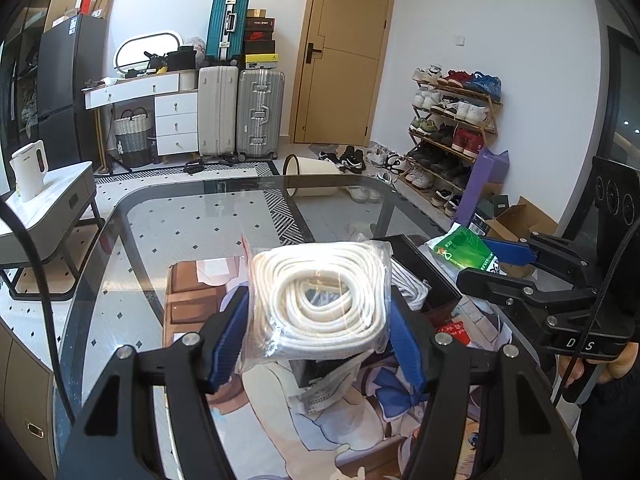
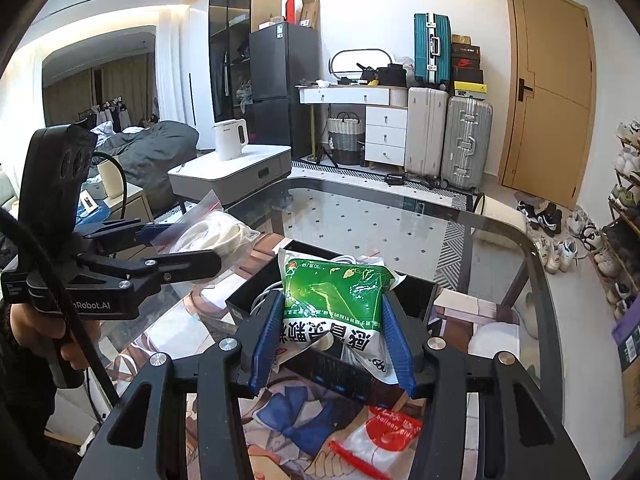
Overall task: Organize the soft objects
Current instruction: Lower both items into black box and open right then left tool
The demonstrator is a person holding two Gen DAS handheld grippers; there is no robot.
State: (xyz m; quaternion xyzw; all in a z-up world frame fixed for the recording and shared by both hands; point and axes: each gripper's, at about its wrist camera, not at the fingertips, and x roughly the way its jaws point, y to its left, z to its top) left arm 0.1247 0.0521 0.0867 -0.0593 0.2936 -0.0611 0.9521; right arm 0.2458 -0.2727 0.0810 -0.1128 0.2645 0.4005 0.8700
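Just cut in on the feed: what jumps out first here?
Both claws are loaded. The left claw grips a clear bag of coiled white rope, held up over the glass table. The right claw pinches a green-and-white packet just above an open black box on the table's printed mat.

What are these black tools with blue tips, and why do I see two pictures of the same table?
They are hand-held grippers, one in each of a person's hands, each carrying a camera that looks along its fingers. The left gripper pinches a clear bag of white rope. The right gripper pinches a green packet. Each view also shows the other gripper from the side. Below them a glass table carries a printed mat, a black box and a red-printed bag.
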